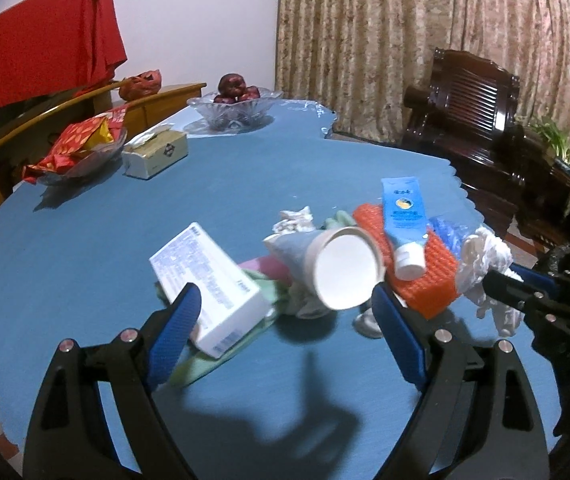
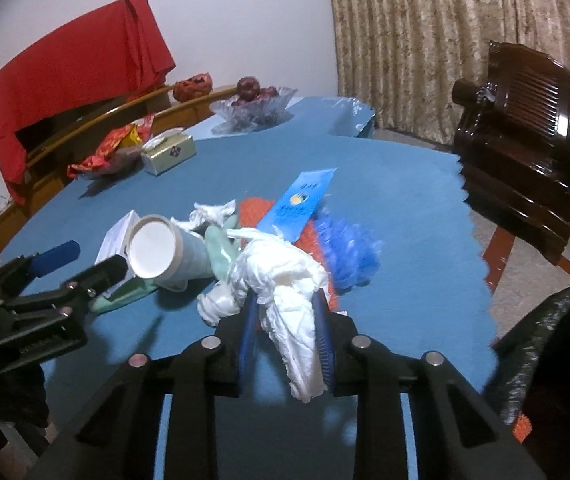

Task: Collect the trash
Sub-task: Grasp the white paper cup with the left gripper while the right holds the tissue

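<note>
1. Our right gripper (image 2: 285,312) pinches the white crumpled tissue (image 2: 281,276); our left gripper (image 1: 285,312) stands wide, holding nothing.
2. Paper cup (image 1: 343,268), box (image 1: 205,280) and tube (image 1: 403,220) remain piled on the table (image 1: 245,184).
3. We judge most collecting is left; black bag (image 2: 545,344) waits nearby.

Black angular frames with round silver screws are being shown on the left claw (image 1: 285,304) and right claw (image 2: 285,304); ribbed blue pads are being carried.

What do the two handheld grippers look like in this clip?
Both the left gripper and the right gripper are matte black plastic frames with triangular cut-outs and round silver pivot pins. Their fingers carry textured blue pads. No cables, markings or sleeves are visible.
</note>
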